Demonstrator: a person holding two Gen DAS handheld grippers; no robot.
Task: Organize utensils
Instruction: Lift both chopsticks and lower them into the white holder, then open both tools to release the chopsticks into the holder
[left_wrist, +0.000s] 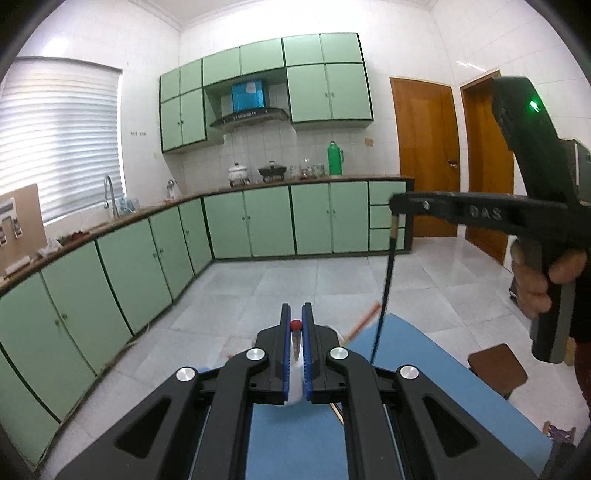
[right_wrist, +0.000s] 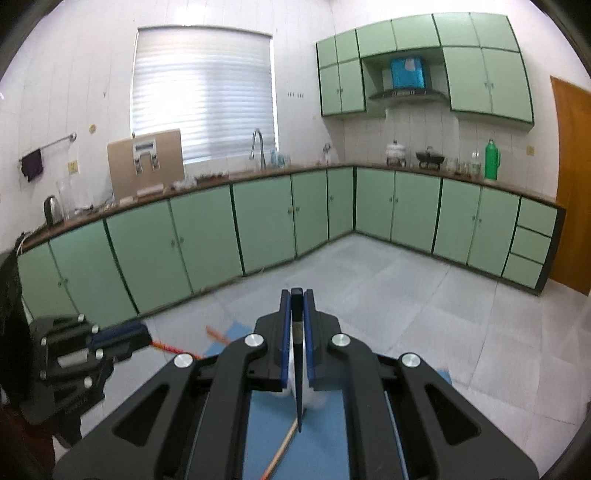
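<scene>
My left gripper is shut on a thin utensil with a red tip; its patterned red shaft shows in the right wrist view. My right gripper is shut on a black chopstick that hangs point down over the blue table. The same chopstick hangs from the right gripper in the left wrist view. An orange wooden chopstick lies on the blue table; another orange stick pokes past the table edge.
A white object sits on the blue table under the grippers. A brown stool stands right of the table. Green cabinets and a counter line the walls beyond a tiled floor. Wooden doors are at the right.
</scene>
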